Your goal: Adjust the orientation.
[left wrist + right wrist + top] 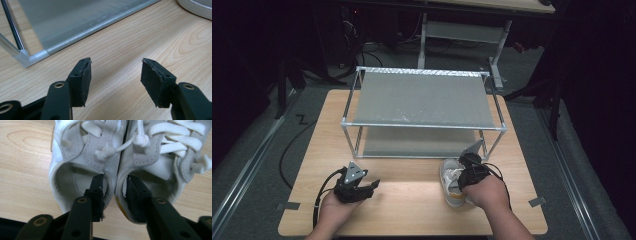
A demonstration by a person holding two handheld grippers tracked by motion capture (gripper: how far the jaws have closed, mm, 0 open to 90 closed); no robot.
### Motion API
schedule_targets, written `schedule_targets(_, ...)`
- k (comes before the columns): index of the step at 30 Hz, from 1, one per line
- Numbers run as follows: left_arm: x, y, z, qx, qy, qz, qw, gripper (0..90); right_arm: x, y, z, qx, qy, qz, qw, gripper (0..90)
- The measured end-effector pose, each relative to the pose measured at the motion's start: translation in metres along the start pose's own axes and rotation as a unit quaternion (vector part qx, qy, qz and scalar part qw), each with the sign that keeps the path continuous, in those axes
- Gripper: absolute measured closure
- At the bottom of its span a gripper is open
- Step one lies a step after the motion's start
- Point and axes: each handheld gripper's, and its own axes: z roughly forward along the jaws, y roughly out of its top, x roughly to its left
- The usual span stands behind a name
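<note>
Table: a wooden top carrying a two-tier rack at its far half. The pair of white shoes sits near the front edge, toward the right corner, just in front of the rack's lower shelf.

Risk, as judged: the right gripper has one jaw inside each shoe, closing on the two adjoining inner collars. That is soft, thin material. If the pinch is shallow, one collar may slip out on lifting and one shoe would drop or swing. The loose laces could snag the rack's front rail on the way in. The low clearance under the upper shelf may catch the gripper.

Right gripper: jaws drawn near together, pinching both inner collars at the heel openings; the shoes' toes point away from it.

Left gripper: jaws spread, holding nothing, poised over bare table near the rack's front left corner post, well apart from the shoes.
</note>
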Motion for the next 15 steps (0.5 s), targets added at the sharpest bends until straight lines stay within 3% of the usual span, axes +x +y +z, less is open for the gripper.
schedule_targets(10, -0.0035, -0.0001, 0.0008, 0.002, -0.005, 0.008, 1.0, 42.0, -0.0027, 0.0002, 0.0018, -0.001, 0.01, 0.009, 0.9999, 75.7)
schedule_targets(13, -0.0041, 0.0, 0.0016, 0.003, -0.006, 0.01, 0.9999, 41.9, -0.0019, 0.0008, 0.0022, -0.001, 0.005, 0.008, 1.0, 75.7)
schedule_targets(15, -0.0045, -0.0002, 0.0033, 0.006, -0.007, 0.011, 0.9999, 41.9, 0.0004, 0.0019, 0.0022, 0.004, -0.002, 0.024, 0.9997, 75.6)
